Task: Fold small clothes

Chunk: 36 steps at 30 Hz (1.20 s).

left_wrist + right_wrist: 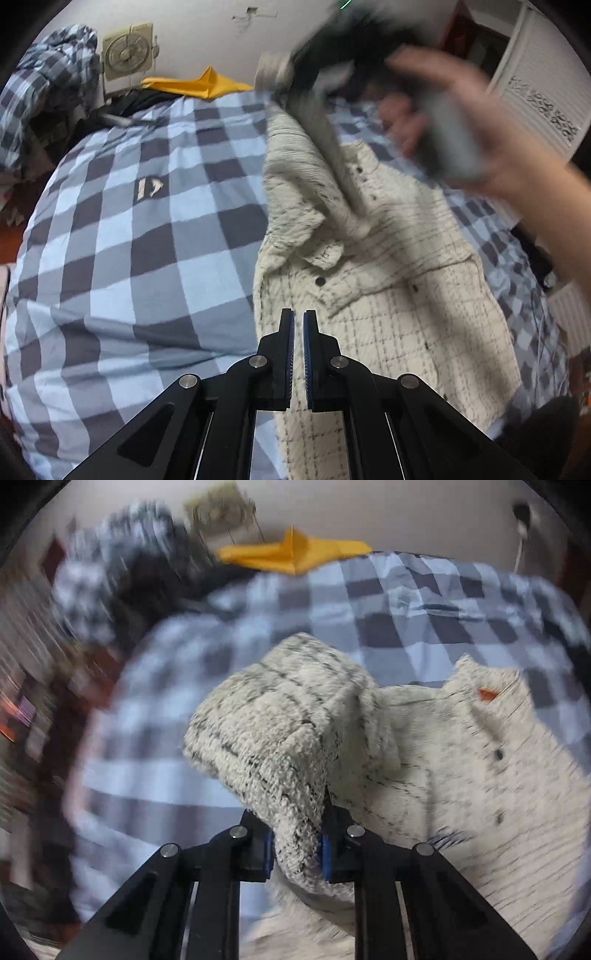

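Right gripper [295,849] is clamped on a fold of the cream woven checked jacket [388,295], lifted above the blue-grey checked bedcover [147,240]. Left gripper [299,332] is closed and holds nothing.

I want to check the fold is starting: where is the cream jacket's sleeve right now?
In the right wrist view the sleeve is pinched in the right gripper, raised off the checked bedcover, left of the jacket body.
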Each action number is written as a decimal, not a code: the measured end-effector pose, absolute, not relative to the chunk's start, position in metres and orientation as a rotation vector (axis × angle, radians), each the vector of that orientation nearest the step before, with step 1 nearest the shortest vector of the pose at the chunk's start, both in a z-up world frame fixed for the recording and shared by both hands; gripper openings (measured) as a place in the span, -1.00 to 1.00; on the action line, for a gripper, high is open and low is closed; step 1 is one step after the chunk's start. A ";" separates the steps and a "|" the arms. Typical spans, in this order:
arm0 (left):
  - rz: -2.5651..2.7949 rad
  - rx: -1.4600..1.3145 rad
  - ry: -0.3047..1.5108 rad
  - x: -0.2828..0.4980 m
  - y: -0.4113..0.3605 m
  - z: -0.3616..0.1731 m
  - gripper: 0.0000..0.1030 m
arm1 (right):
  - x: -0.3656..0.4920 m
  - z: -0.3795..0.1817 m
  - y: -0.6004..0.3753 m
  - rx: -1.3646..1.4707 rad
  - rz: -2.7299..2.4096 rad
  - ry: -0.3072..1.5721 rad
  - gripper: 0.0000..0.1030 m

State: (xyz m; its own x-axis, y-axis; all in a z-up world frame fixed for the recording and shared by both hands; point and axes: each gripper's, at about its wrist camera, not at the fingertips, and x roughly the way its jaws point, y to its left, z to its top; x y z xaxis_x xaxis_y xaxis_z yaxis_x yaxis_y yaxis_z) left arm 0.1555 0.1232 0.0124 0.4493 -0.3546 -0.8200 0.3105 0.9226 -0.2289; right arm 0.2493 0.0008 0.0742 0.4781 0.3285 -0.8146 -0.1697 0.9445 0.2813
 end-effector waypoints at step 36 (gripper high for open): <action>-0.436 0.120 1.119 0.160 0.051 -0.019 -0.94 | 0.122 -0.024 -0.313 0.199 -0.190 1.080 0.30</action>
